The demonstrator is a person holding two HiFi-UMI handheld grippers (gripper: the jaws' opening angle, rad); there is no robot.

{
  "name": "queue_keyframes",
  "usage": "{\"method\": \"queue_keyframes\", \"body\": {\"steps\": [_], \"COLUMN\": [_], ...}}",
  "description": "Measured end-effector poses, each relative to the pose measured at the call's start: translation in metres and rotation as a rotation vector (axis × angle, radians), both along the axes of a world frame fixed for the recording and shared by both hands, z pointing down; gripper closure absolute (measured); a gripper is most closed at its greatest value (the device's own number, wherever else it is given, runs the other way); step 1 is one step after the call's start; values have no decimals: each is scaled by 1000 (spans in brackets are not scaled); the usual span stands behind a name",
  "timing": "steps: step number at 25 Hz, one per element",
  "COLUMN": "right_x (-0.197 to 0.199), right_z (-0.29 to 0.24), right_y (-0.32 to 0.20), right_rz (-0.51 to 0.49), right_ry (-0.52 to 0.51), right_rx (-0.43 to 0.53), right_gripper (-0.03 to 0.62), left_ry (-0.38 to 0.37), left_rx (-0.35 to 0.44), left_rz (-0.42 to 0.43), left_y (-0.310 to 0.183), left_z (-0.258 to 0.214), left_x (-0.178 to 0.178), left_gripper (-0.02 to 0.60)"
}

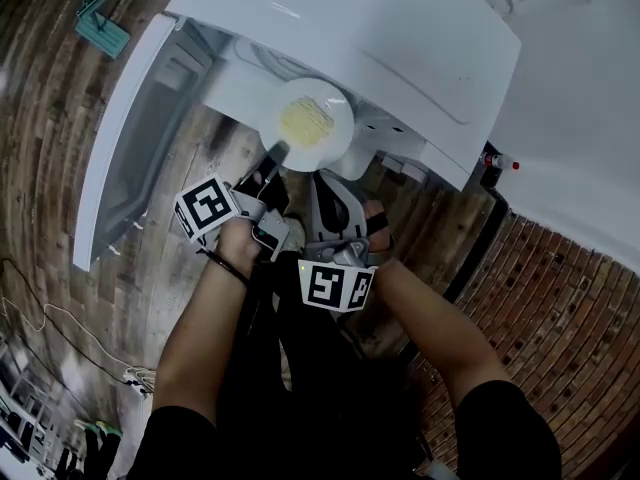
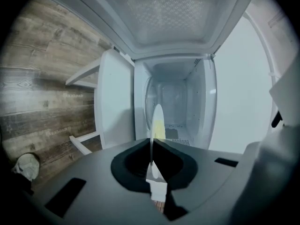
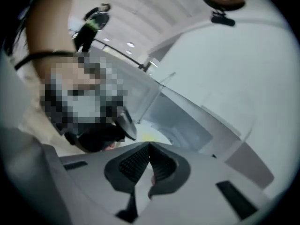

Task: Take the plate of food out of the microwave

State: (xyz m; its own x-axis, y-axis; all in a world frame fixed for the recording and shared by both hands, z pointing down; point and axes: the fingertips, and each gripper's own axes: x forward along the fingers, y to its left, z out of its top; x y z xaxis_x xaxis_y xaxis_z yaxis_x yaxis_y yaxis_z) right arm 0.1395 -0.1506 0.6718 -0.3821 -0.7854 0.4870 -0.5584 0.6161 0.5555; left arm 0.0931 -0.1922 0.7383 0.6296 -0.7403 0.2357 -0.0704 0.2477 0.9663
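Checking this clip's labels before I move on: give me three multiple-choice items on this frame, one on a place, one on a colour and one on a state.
1. Where is the plate?
A. On the floor
B. At the open front of the microwave
C. On top of the microwave

2. What colour is the food on it?
A. Red
B. Green
C. Yellow

3. How do the left gripper's fingers stand?
A. Closed on the plate's rim
B. Wide apart and empty
C. Closed with nothing between them

Answers:
1 B: the head view shows the plate right at the microwave's opening.
2 C: the food is a yellow patch on the white plate.
3 A: the left gripper view shows the rim edge-on, pinched between the fingers.
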Motion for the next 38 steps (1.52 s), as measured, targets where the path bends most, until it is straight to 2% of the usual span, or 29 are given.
{"method": "queue_keyframes", "body": {"steps": [2,4,7,10,14,20,24,27,30,35,38], "right_x": [10,18,32,34,23,31,44,51,47,51,53], "right_z": [-17,-38,-69,-113,-183,-278,-325,-350,-372,-404,-414], "right_y": [6,12,25,26,10,21,21,28,25,18,15], "right_rz": [166,303,456,533,554,603,632,672,678,662,650], "right_ry": [-177,-326,-438,-514,-599,-635,-670,-718,-761,-769,-769], "right_rx": [-134,-223,-298,-288,-208,-148,-96,-92,-94,-51,-34], "right_gripper": [580,580,582,582,582,582,582,582,582,582,582], "left_ry": [12,13,31,36,27,-39,-67,-59,-89,-95,-73], "left_rx": [-12,-24,-47,-69,-26,-22,23,38,65,109,102], "left_rz": [-13,-22,-41,-64,-89,-80,-92,-100,-47,0,12], "left_y": [12,25,45,56,45,53,39,40,38,36,33], "left_z": [-12,-28,-65,-111,-186,-284,-344,-376,-402,-439,-454], "left_x": [-7,-14,-22,-35,-52,-60,-67,-67,-59,-44,-42], "left_gripper": [574,574,574,574,574,574,574,574,574,574,574]}}
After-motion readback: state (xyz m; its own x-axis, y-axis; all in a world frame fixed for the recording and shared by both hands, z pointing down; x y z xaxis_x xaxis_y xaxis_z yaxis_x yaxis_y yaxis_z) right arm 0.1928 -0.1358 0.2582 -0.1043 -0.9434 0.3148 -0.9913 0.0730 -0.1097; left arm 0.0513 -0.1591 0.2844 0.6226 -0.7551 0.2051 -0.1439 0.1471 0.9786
